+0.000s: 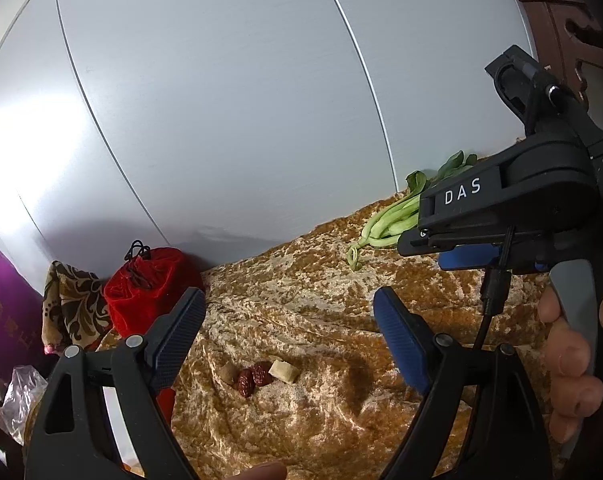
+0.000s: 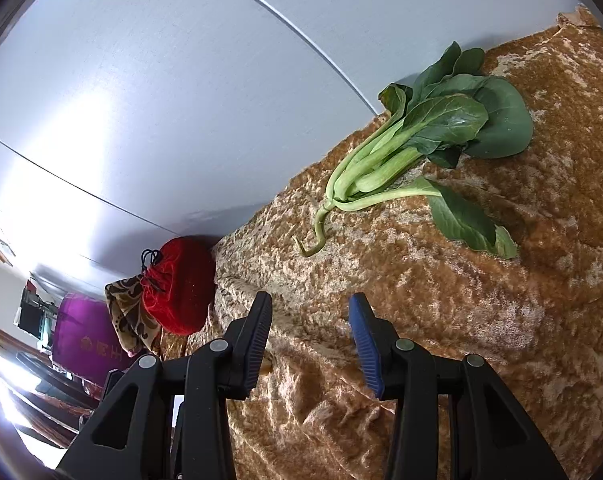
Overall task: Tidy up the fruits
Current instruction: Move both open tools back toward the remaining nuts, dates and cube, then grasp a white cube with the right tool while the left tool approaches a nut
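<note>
Evidently nothing is being carried at this moment: the left gripper [image 1: 289, 336] hangs with its jaws spread wide and empty over the golden-brown cloth [image 1: 309, 280]. Just beyond and below its fingertips lies a small cluster: two wrinkled red dates [image 1: 254, 378], a brown round piece [image 1: 227, 372] on their left and a pale block [image 1: 285, 370] on their right, all touching or nearly so. That wide spread suits a gripper lined up to come down around one of these small pieces, though which one cannot be told.

The right gripper [image 2: 311, 336] is parted about halfway, with only bare cloth between its pads. In the left wrist view it reaches in from the right, a hand [image 1: 569, 364] wrapped around its grey handle. Far and to the right of it, near the grey wall panels [image 2: 141, 100], a leafy green vegetable [image 2: 425, 148] lies flat, its root end pointing left.

No bowl or tray for fruit shows. At the far left a red drawstring pouch [image 2: 177, 288] stands against the wall, cinched closed, so its contents are hidden. Beside it are a patterned cloth [image 2: 127, 312] and a purple box [image 2: 85, 344], also closed.
</note>
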Tool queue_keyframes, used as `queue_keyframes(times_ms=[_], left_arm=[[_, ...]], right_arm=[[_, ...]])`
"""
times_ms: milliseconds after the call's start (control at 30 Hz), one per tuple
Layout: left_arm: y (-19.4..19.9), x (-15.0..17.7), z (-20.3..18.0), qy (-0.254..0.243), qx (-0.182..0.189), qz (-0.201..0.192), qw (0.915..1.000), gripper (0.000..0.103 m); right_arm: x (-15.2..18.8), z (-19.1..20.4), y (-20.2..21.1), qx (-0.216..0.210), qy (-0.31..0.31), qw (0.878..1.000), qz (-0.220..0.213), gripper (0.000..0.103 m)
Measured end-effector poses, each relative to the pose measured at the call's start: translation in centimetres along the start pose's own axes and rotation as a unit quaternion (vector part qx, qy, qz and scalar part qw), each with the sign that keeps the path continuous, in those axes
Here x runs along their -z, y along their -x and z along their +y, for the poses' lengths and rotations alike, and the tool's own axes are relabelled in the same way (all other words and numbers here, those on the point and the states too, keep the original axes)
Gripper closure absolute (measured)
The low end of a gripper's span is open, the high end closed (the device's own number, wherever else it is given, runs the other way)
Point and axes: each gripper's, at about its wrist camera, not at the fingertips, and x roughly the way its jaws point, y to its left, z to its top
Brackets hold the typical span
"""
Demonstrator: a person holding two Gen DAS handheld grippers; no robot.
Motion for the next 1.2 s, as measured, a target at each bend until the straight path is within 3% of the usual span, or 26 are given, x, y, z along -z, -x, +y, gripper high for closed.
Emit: queue_keyframes(times_ms=[567,667,733,867,967,1067,1200], left_arm=[[0.2,0.1,-0.3,-0.019,-0.01,-0.003,0.9998,0.016],[-1.1,0.9,1.2,-0.042,-0.03,0.031,0.9982,0.016],[-2.7,1.8,3.7,-0.031,-0.043,0.072,0.996,0.016],[-5.1,4.4,11.2,0.05,-0.058,0.147,0.9862,0.017],[-5.9,6.6,15.9,0.107,-0.068,0.175,0.9764,0.017],[-6.5,8.4,18.2,0.136,-0.06,0.196,0.9691,0.017],[-7.3,9.3,17.6,0.127,-0.034,0.214,0.968,0.017]], right_arm=[[0.1,-0.1,0.1,0.002,0.004,1.0,-0.001,0.06],[0.1,0.4,-0.5,0.0,0.004,1.0,0.005,0.06],[0.4,0.9,-1.2,-0.003,0.01,1.0,0.016,0.06],[1.7,2.8,-3.3,-0.01,0.031,0.998,0.05,0.06],[2.8,4.5,-5.0,-0.018,0.047,0.996,0.075,0.06],[4.0,6.0,-6.9,-0.015,0.064,0.992,0.104,0.06],[5.9,7.7,-9.9,0.005,0.083,0.988,0.134,0.06]])
